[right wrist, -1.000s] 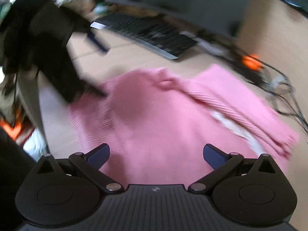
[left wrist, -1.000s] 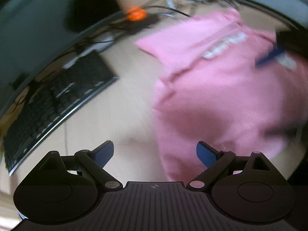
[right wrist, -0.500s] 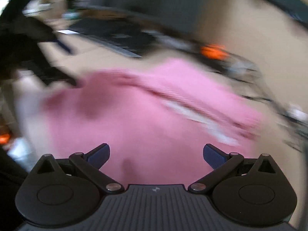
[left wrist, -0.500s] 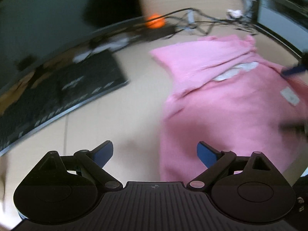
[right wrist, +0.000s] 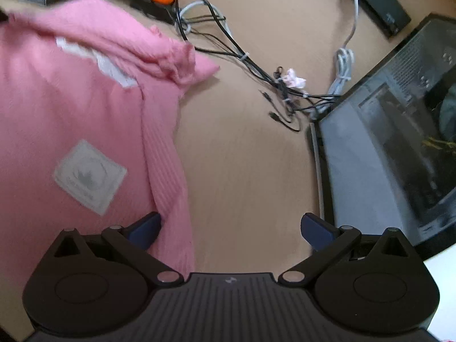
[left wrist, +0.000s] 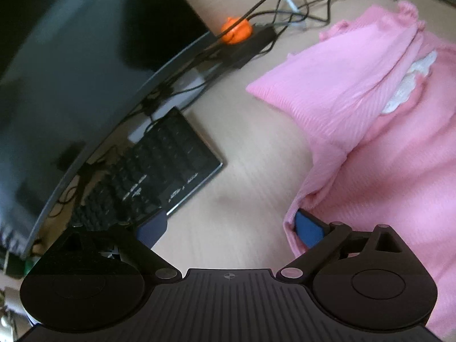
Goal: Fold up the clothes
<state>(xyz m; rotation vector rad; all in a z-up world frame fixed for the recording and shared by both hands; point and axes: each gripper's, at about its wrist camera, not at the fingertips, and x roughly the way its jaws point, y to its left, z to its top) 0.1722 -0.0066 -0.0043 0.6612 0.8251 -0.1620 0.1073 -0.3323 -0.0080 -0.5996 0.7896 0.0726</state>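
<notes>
The left tongs (left wrist: 230,225) were spread wide, empty, one finger tucked at the edge of the pink top (left wrist: 399,131). The right tongs (right wrist: 229,226) were likewise agape and empty at the opposite edge. Both edges apparently awaited pinching. The top was spread on a wooden desk (right wrist: 250,156) between keyboard (left wrist: 148,176), cables (right wrist: 228,48) and monitor (right wrist: 393,131).

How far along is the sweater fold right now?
Barely begun. One sleeve already lies folded across the pink sweater. In hand: the left gripper and right gripper, both open, sit at its opposite side edges, one finger each touching fabric, nothing pinched. Left: grasping and folding the body.
</notes>
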